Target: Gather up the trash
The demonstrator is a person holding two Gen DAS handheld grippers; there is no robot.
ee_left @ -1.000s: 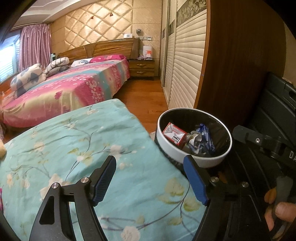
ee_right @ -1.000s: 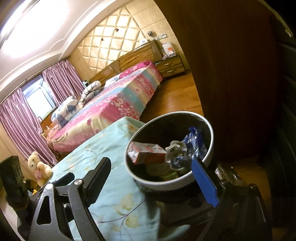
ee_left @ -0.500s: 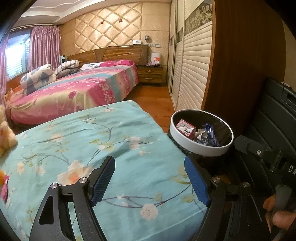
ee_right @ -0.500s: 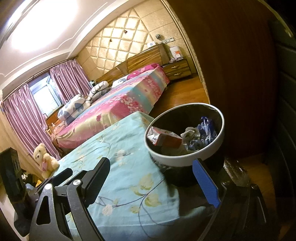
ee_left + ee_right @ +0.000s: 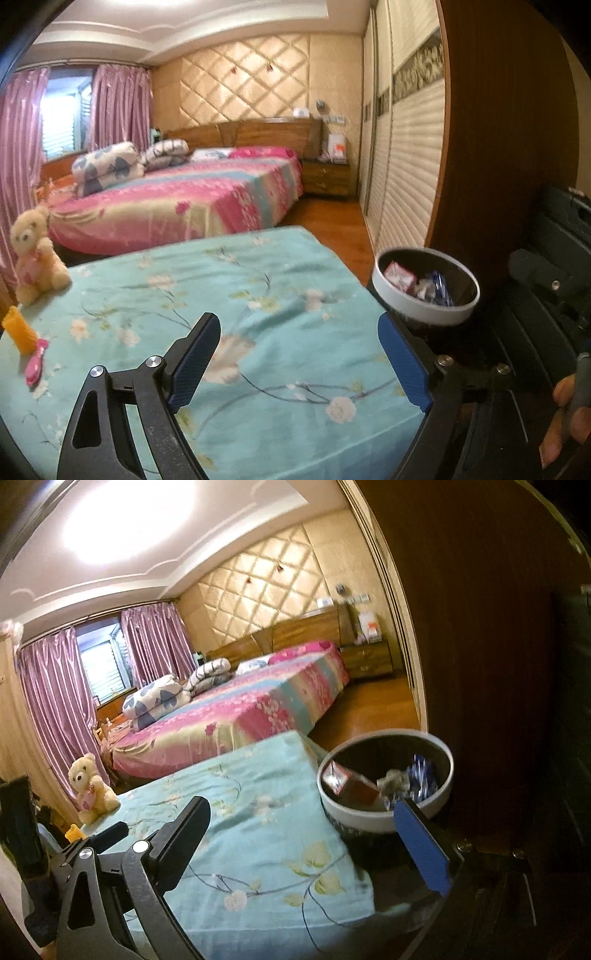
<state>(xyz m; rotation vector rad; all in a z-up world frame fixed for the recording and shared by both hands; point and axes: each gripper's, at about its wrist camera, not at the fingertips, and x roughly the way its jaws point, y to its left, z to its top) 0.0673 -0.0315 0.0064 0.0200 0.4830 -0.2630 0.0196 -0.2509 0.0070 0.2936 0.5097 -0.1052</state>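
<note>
A bedroom: the far wall (image 5: 243, 81) is padded in cream diamond quilting, with a wooden headboard (image 5: 255, 133) below it and a bed (image 5: 177, 206) under a pink floral cover, folded quilts (image 5: 107, 166) at its head. Pink satin curtains (image 5: 55, 701) frame a daylit window (image 5: 59, 125) on the left, a round ceiling light (image 5: 129, 520) glows overhead, and the floor (image 5: 373, 709) is orange-brown wood. A nightstand (image 5: 327, 177) sits at the bed's far corner beside slatted cream wardrobe doors (image 5: 406, 166), and nearest is a turquoise floral cloth (image 5: 258, 314)

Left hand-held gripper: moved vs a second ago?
Yes. The left hand-held gripper has backed away from the trash bin, which looks smaller and farther right; a teddy bear is now visible.
</note>
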